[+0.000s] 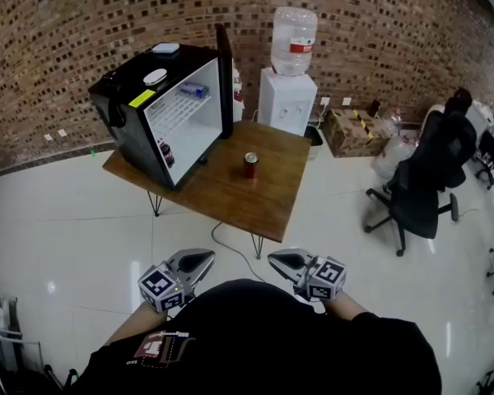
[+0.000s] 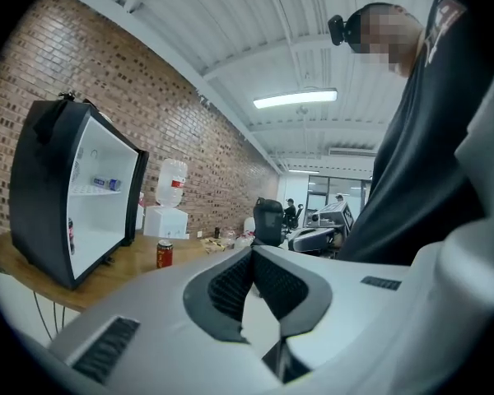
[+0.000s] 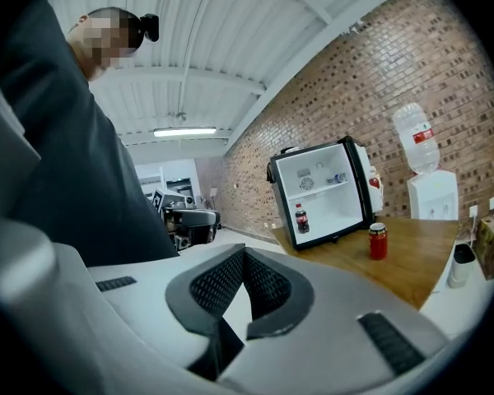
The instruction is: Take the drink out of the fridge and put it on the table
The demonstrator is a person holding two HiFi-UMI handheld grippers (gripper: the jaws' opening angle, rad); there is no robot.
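A black mini fridge [image 1: 128,105] stands on the wooden table [image 1: 267,196] with its door [image 1: 224,81] swung open. Inside, a dark cola bottle [image 1: 165,152] stands at the bottom and a small water bottle [image 1: 194,91] lies on the shelf. A red drink can [image 1: 250,164] stands upright on the table, right of the fridge; it also shows as the can [image 2: 165,253] and the can [image 3: 378,241]. My left gripper [image 1: 206,258] and right gripper [image 1: 277,259] hang close to my body, far from the table. Both are shut on nothing, tips together [image 2: 251,250] [image 3: 244,252].
A white water dispenser [image 1: 286,97] stands behind the table against the brick wall. A black office chair [image 1: 420,183] is at the right, with boxes and bags [image 1: 354,130] by the wall. A cable [image 1: 230,245] trails on the glossy white floor under the table.
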